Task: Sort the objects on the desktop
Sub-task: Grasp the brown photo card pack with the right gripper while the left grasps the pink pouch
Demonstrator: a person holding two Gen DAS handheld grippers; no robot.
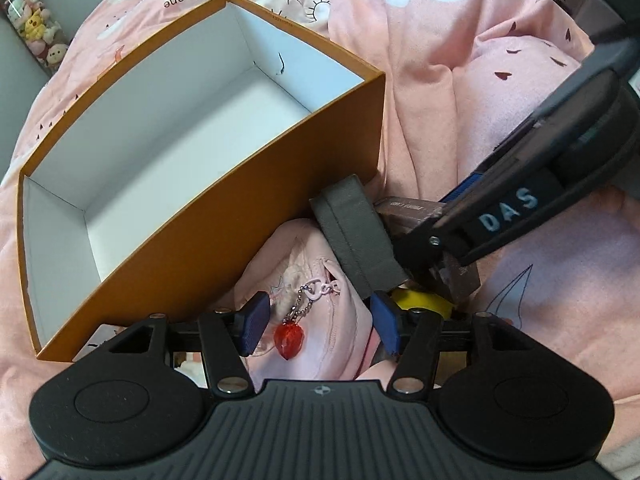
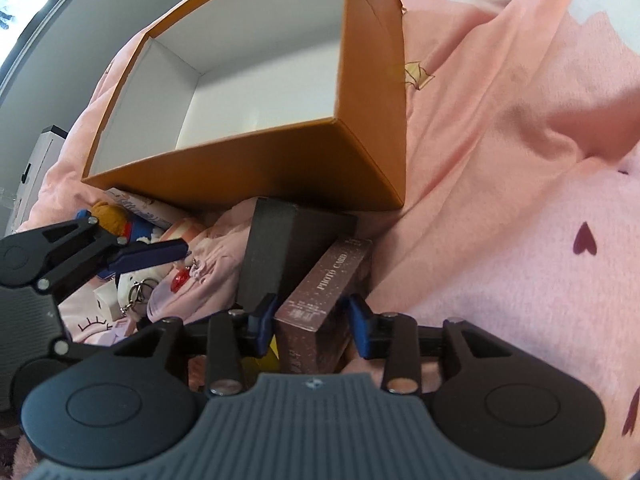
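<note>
An orange box [image 1: 340, 136] with a bare white inside stands on the pink bedding. My left gripper [image 1: 318, 326] is open, its blue pads on either side of a pink pouch [image 1: 336, 344] with a red strawberry charm [image 1: 288, 338]. A dark grey box [image 1: 356, 236] leans against the orange box [image 2: 280, 168]. My right gripper [image 2: 312, 320] is shut on a brown box [image 2: 320, 300] printed PHOTO CARD, one pad against each side. The right gripper's black frame [image 1: 508, 204] reaches in from the right in the left wrist view.
A yellow tape roll [image 1: 424, 302] lies under the dark grey box. A small bear plush [image 2: 108, 216] and a white plush with a key ring [image 2: 136, 284] sit left of the pouch. Rumpled pink blanket [image 2: 520, 160] spreads to the right. A jar of plush toys [image 1: 36, 24] stands far left.
</note>
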